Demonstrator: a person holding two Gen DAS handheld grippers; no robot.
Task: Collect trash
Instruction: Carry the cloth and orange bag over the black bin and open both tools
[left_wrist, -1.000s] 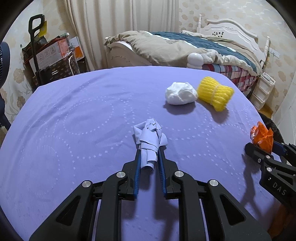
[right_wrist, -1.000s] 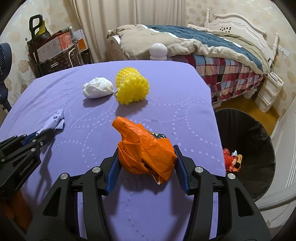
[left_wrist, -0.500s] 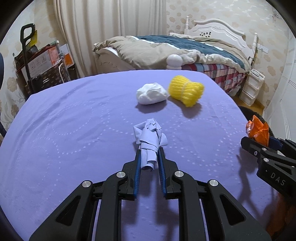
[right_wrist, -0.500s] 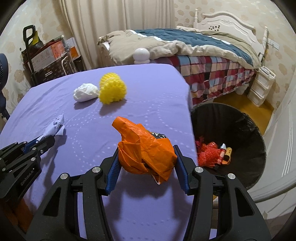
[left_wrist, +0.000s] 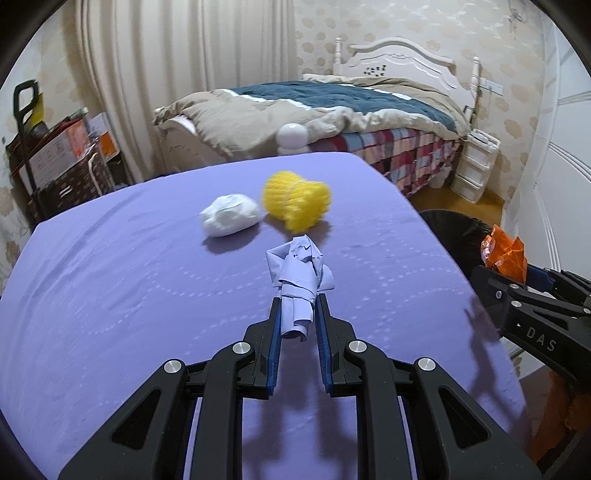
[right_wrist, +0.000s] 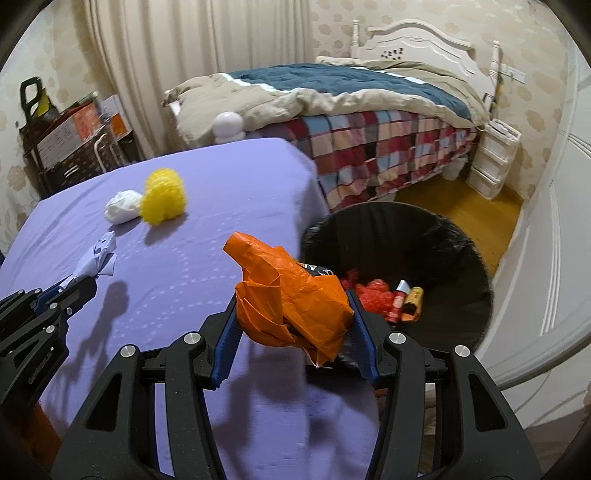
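While our right gripper (right_wrist: 293, 321) clamps the orange wrapper (right_wrist: 291, 295) beside the bin (right_wrist: 461, 258), and our left gripper (left_wrist: 297, 317) pinches the purple paper (left_wrist: 299, 269) above the table (left_wrist: 110, 295), we judge both need dropping in.

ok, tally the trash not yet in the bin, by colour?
Orange: 1, wrapper held in the right gripper
Lilac: 1, paper wad held in the left gripper
White: 1, tissue wad on the table
Yellow: 1, foam net on the table
Total: 4
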